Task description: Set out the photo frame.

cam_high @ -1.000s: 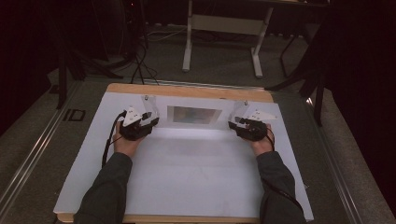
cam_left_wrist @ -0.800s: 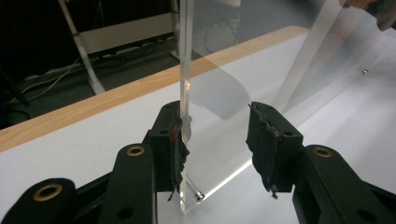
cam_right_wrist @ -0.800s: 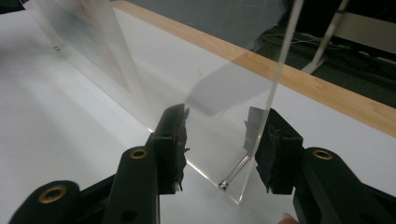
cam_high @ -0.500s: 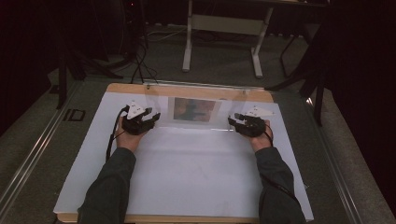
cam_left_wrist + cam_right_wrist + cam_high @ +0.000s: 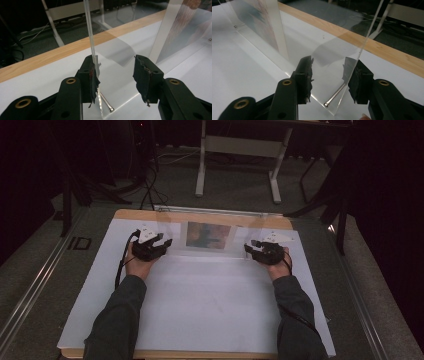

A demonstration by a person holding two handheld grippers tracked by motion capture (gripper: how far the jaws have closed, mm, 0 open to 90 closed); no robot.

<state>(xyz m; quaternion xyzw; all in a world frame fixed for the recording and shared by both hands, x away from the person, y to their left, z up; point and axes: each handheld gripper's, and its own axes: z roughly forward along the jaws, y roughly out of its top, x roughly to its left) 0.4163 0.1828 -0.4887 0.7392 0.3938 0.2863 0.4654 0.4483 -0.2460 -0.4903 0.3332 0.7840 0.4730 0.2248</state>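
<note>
"ID" (probably) on floor [image 5: 80, 243]

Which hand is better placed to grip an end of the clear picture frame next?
Left. The left gripper has the clear picture frame edge against one of its fingers. The right gripper straddles its corner too, with wider gaps.

Clear glossy acrylic frame [image 5: 210, 236], wooden table [image 5: 200, 215]

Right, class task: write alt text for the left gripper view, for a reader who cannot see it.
Two black jaws of the left gripper stand open around the edge of an upright clear acrylic frame. The edge lies against one pad; the other stands apart. A metal pin sits at the frame's foot on the white table.
</note>
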